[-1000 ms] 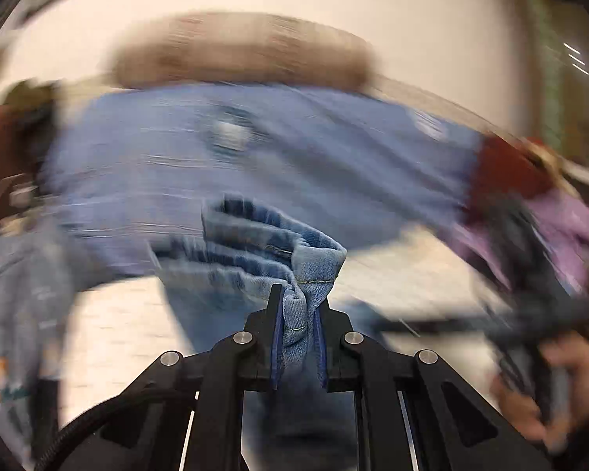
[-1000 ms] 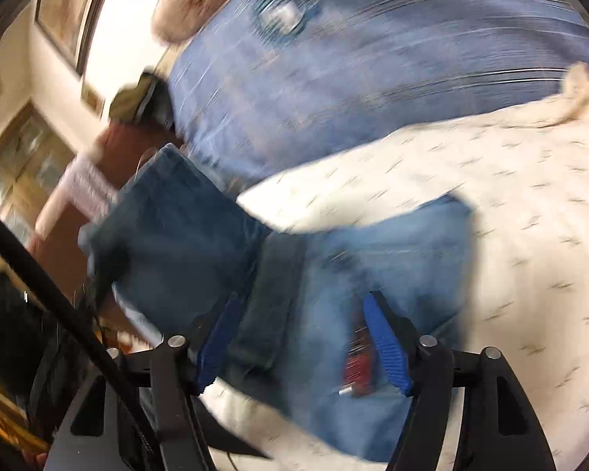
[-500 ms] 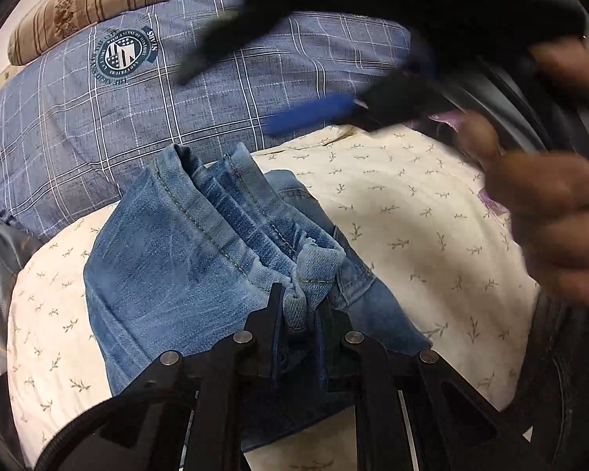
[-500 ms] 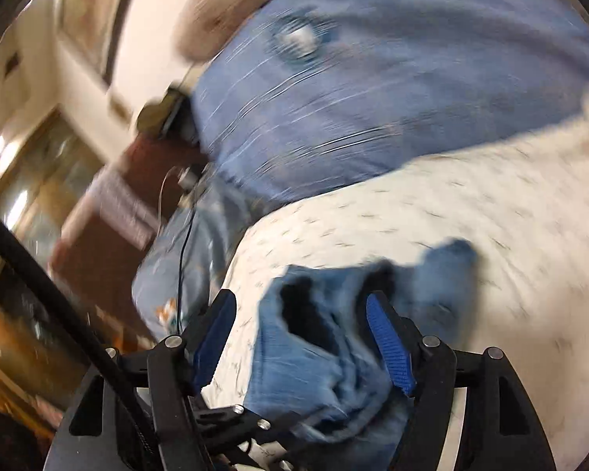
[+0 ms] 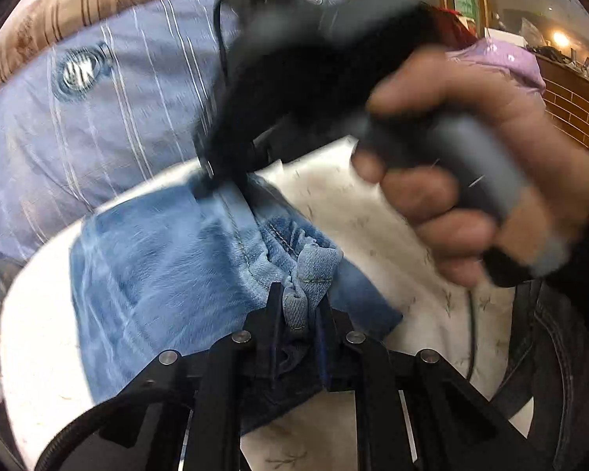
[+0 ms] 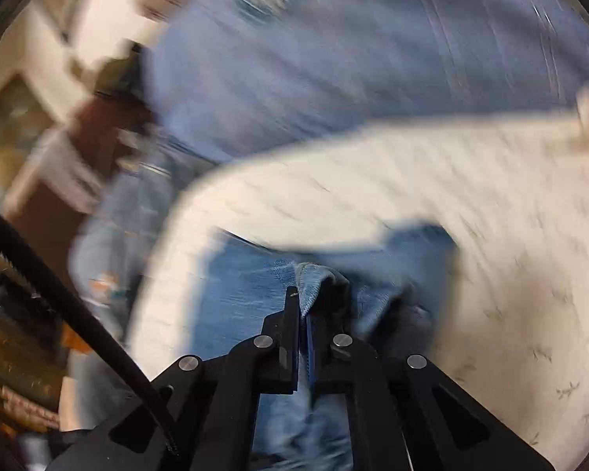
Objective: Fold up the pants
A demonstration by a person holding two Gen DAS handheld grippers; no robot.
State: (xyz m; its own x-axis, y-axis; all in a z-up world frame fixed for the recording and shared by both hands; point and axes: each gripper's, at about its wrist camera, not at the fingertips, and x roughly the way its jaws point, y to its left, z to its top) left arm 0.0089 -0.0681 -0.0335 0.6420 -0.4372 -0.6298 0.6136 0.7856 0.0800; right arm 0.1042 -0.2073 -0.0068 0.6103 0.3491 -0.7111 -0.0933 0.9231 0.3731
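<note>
Blue denim pants (image 5: pixel 165 267) lie bunched on a cream sheet with a small sprig print (image 5: pixel 373 212). My left gripper (image 5: pixel 300 306) is shut on a gathered hem of the pants at the near edge. In the left wrist view the right gripper's black body (image 5: pixel 310 55) and the hand holding it (image 5: pixel 463 165) reach down onto the far side of the pants. In the right wrist view my right gripper (image 6: pixel 304 306) is shut on a fold of the denim (image 6: pixel 247 286). Both views are motion-blurred.
A blue plaid pillow (image 5: pixel 98 110) and a brown striped pillow (image 5: pixel 110 4) lie behind the pants. A lilac cloth (image 5: pixel 498 59) sits at the far right. Brown furniture (image 6: pixel 59 180) and a patterned cloth (image 6: pixel 110 243) stand off the bed's left edge.
My right gripper, open half a second ago, has closed on a fold of the pants. It has come down onto the denim. My left gripper keeps its hold on the hem.
</note>
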